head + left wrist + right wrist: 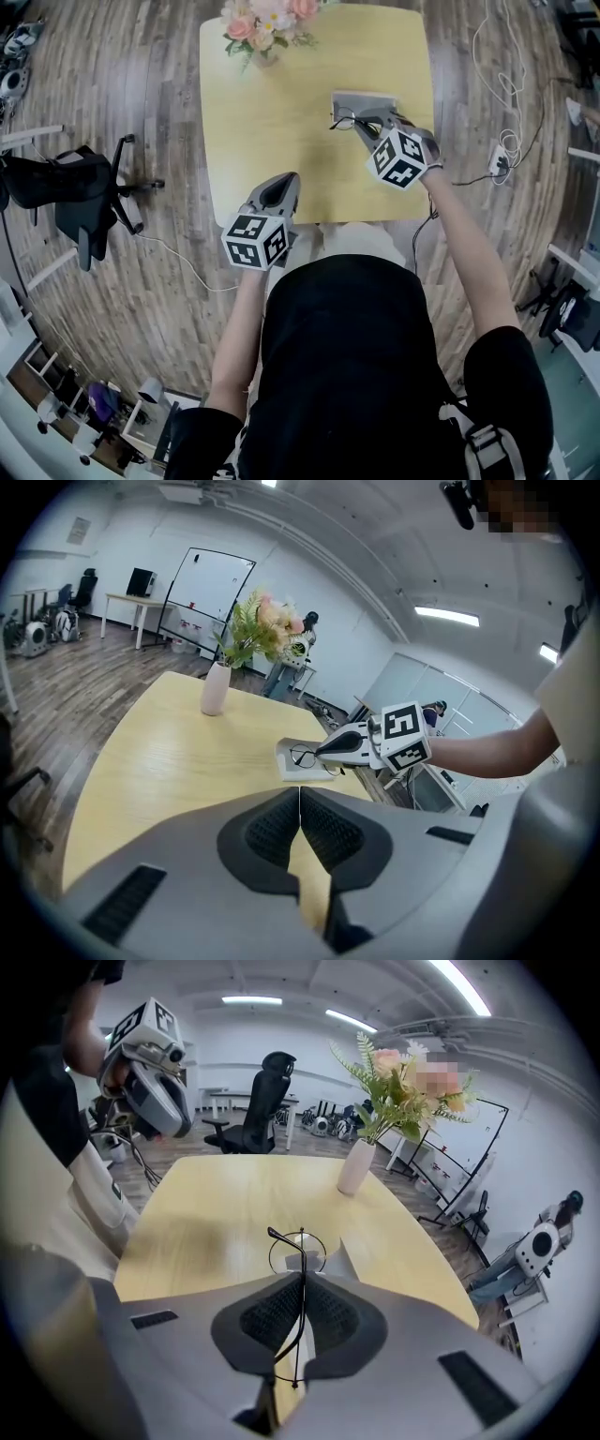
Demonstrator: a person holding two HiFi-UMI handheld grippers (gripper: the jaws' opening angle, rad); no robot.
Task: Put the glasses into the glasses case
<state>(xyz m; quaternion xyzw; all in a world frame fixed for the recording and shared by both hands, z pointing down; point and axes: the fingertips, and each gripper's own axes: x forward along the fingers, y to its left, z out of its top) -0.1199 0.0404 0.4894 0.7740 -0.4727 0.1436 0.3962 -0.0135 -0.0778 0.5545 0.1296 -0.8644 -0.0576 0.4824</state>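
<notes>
head view: the yellow table [272, 131] fills the middle, with a black office chair [80, 202] on the floor to its left and a vase of flowers [265, 28] at its far edge. the left gripper [284, 180] hovers over the near edge, jaws pressed together with nothing between them. the right gripper [364, 122] is at the grey glasses case [361, 99] on the table's right side. its jaws are clamped on the thin black glasses [343, 120], held over the case; whether they touch it is unclear.
</notes>
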